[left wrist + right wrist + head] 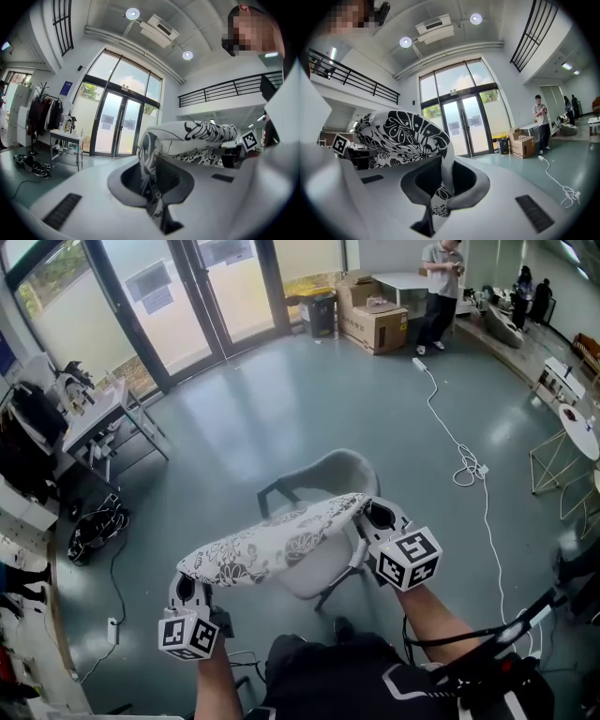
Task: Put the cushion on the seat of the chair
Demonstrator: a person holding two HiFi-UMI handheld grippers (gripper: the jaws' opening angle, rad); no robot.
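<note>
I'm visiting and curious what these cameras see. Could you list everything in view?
chair: one, light grey, on the floor
cushion: one, white with black floral print, held above the chair
cardboard boxes: two, brown, near the glass doors
cable: one, white, along the floor at right
bystander: one, grey top, beside the boxes
left gripper: one, white, shut on the cushion's left end
right gripper: one, white, shut on the cushion's right end

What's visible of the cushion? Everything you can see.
The cushion is a flat, soft-looking pad in white fabric with black floral print. It hangs in the air, roughly level, one edge pinched in the left gripper, the opposite in the right gripper. In the head view it overlaps the grey chair below.
</note>
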